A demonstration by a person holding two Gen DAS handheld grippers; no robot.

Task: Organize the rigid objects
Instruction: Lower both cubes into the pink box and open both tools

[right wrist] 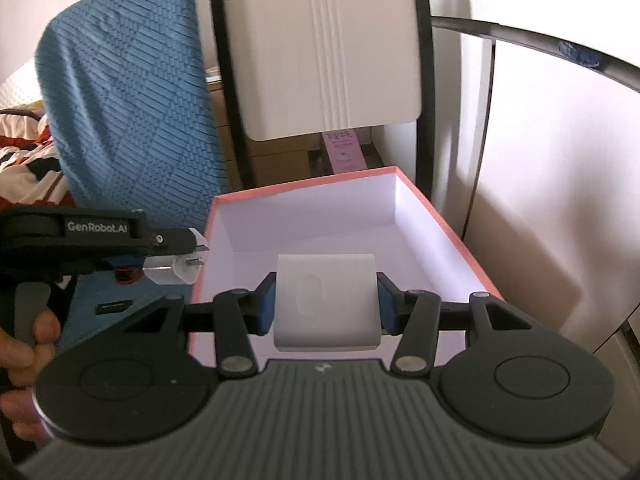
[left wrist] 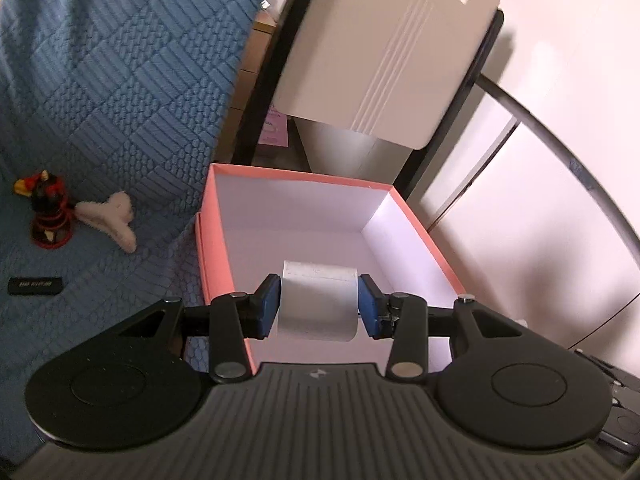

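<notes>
My left gripper [left wrist: 319, 305] is shut on a white plug adapter [left wrist: 318, 305], held just over the near part of an open pink box [left wrist: 208, 236] with a white inside. In the right wrist view the same left gripper [right wrist: 188, 258] comes in from the left, and the adapter [right wrist: 172, 272] shows its metal prongs at the box's left wall. My right gripper [right wrist: 325, 304] is shut on a white rounded block [right wrist: 326, 304] with an oval dent, above the near end of the pink box [right wrist: 460, 248]. Nothing lies inside the box.
On the blue quilted cover [left wrist: 100, 92] lie a red-and-black figurine [left wrist: 48, 212], a cream claw clip [left wrist: 112, 216] and a small black stick [left wrist: 35, 286]. A white chair back [right wrist: 320, 48] with a black frame stands behind the box. A hand [right wrist: 24, 356] holds the left gripper's handle.
</notes>
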